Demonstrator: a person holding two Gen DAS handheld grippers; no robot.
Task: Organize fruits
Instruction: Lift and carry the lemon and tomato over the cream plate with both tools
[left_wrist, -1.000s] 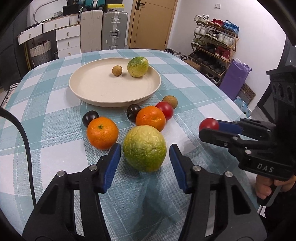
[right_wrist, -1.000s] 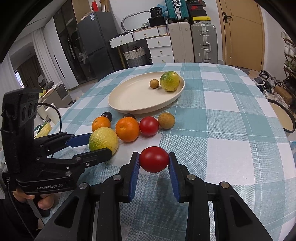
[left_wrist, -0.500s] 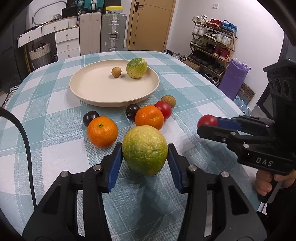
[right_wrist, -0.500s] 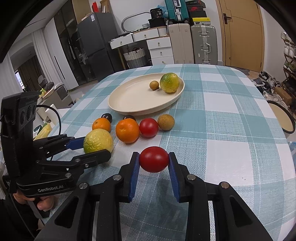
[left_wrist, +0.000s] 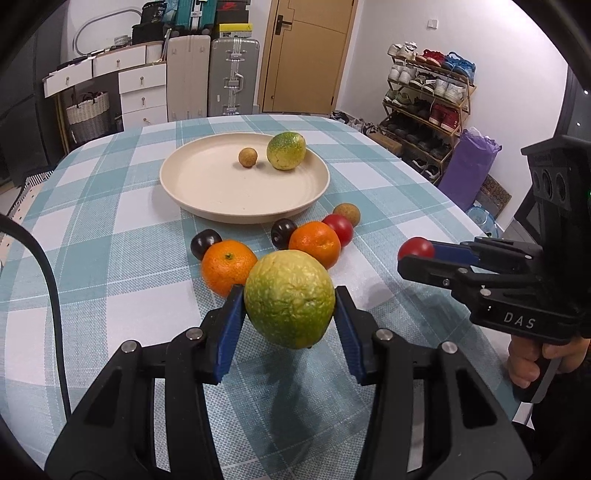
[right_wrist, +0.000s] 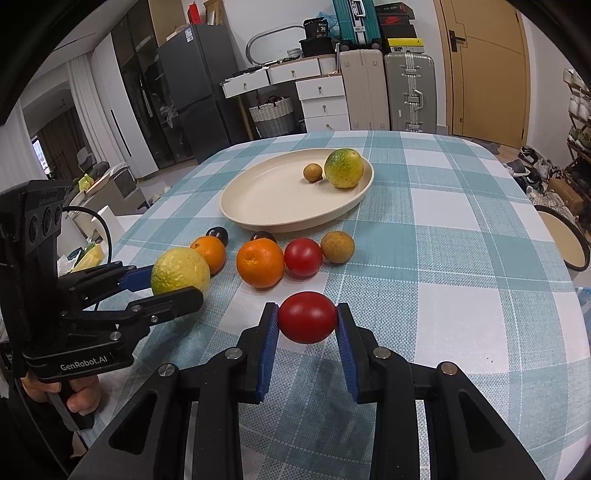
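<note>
A green citrus (left_wrist: 290, 297) is gripped by the left gripper (left_wrist: 290, 317), a tomato (right_wrist: 307, 322) by the right gripper (right_wrist: 307, 328), both short of the plate (left_wrist: 173, 184); carrying over its rim is called for next.

A round table (right_wrist: 461, 229) under a teal and white checked cloth fills a white-walled room. Behind it stand a wooden door (left_wrist: 306, 55), two suitcases (left_wrist: 212, 77) and white drawers (left_wrist: 142, 88). A shoe rack (left_wrist: 424, 99) lines one wall; a dark fridge (right_wrist: 195, 99), possibly, stands opposite.
</note>
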